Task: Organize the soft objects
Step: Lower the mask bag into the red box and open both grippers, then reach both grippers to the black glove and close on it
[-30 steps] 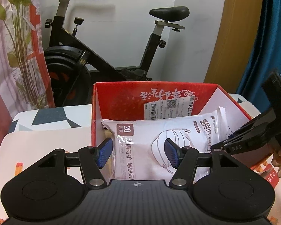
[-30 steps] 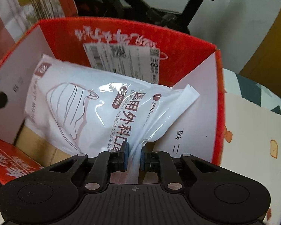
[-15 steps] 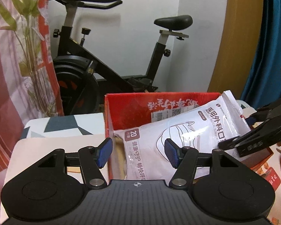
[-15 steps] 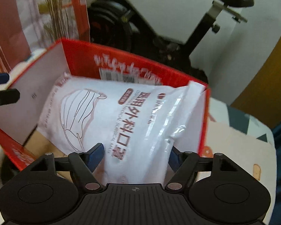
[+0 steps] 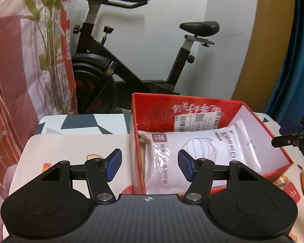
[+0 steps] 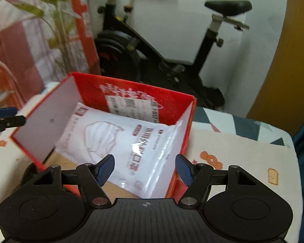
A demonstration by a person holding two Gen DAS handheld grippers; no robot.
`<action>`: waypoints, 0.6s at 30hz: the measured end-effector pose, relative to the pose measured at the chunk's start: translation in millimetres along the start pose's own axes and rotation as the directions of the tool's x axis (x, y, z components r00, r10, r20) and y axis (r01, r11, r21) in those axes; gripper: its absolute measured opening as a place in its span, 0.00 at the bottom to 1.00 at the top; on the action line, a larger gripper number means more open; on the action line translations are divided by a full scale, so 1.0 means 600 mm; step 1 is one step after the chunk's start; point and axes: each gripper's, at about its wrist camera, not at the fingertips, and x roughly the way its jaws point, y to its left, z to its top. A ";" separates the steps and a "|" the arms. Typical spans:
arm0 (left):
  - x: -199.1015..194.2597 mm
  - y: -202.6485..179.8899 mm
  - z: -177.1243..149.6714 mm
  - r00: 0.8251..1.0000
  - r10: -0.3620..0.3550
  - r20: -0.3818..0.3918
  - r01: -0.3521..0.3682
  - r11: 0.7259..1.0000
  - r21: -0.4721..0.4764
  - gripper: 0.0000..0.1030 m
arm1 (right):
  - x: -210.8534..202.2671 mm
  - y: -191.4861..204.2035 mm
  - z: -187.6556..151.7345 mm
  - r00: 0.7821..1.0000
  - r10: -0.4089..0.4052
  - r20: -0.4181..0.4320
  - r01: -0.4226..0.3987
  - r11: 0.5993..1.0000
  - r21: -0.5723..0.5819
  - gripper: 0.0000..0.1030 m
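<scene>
Left wrist view: the left gripper [image 5: 149, 165] hovers above the near left corner of an open red cardboard box [image 5: 277, 147], its blue-padded fingers [image 5: 113, 167] spread wide apart and holding nothing; the box's near left wall passes between them. Inside the box a white packet of surgical masks [image 5: 202, 154] lies slanted, its lower end near the front wall and its upper end leaning against the right inner wall; a white shipping label [image 5: 198, 120] is stuck to the red back wall beneath printed white characters. The box stands on a table covered by a cloth printed with cartoon motifs [image 5: 71, 147]; a black exercise bike [image 5: 115, 68] stands behind it, beside a floral curtain [image 5: 20, 60]. At the right edge the fingertips of the right gripper [image 5: 291, 134] show, clear of the box. Right wrist view: the right gripper [image 6: 145, 167] is held above the near right corner of the red cardboard box [image 6: 91, 89], its fingers likewise wide apart and empty; the mask packet [image 6: 131, 147] rests inside, touching neither pad; the left gripper's tip [image 6: 6, 117] shows at the left edge, just outside the box's left wall.
</scene>
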 end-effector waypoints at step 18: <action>-0.117 -0.045 -0.199 0.999 -0.043 -0.014 0.043 0.999 -0.006 0.62 | -0.069 0.099 -0.247 0.978 0.091 0.189 -0.113 0.988 0.106 0.53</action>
